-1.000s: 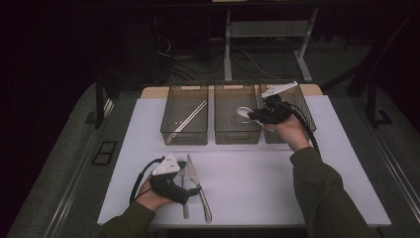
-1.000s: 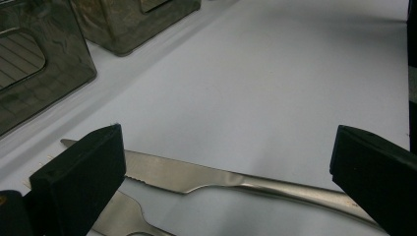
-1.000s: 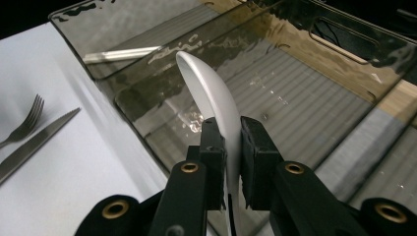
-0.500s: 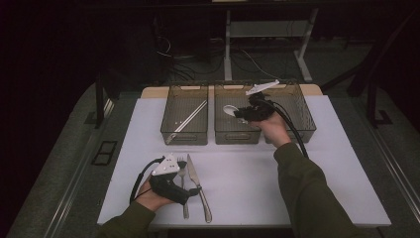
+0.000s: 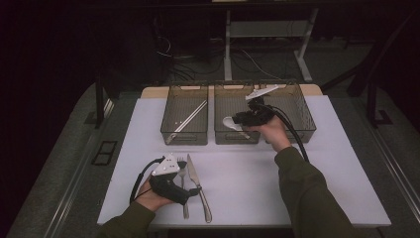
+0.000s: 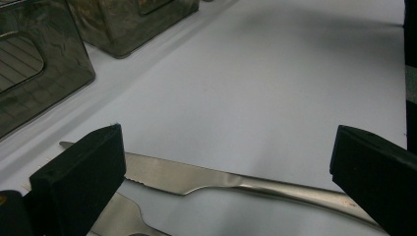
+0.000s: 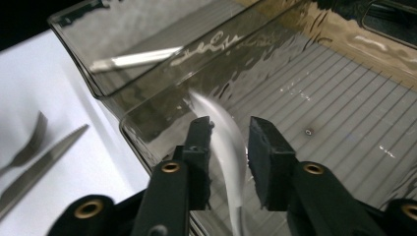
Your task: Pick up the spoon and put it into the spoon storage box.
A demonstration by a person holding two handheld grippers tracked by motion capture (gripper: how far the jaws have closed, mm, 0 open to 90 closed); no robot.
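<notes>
A dark room surrounds a white table (image 5: 341,168) carrying three clear bins along its far edge: left bin (image 5: 184,115), middle bin (image 5: 234,106), right bin (image 5: 296,106). The right gripper (image 7: 230,135) hangs over the middle bin; its jaws have just been opening, and a white spoon (image 7: 227,147), blurred, sits between them, apparently released. Risk: the spoon may strike the bin's near wall and tip out onto the table if it drops too close to the rim. The left gripper (image 6: 223,167) rests near the table's front edge, jaws spread wide, straddling one knife (image 6: 231,181) beside one fork (image 5: 183,181). The left bin holds one long utensil (image 5: 187,121).
</notes>
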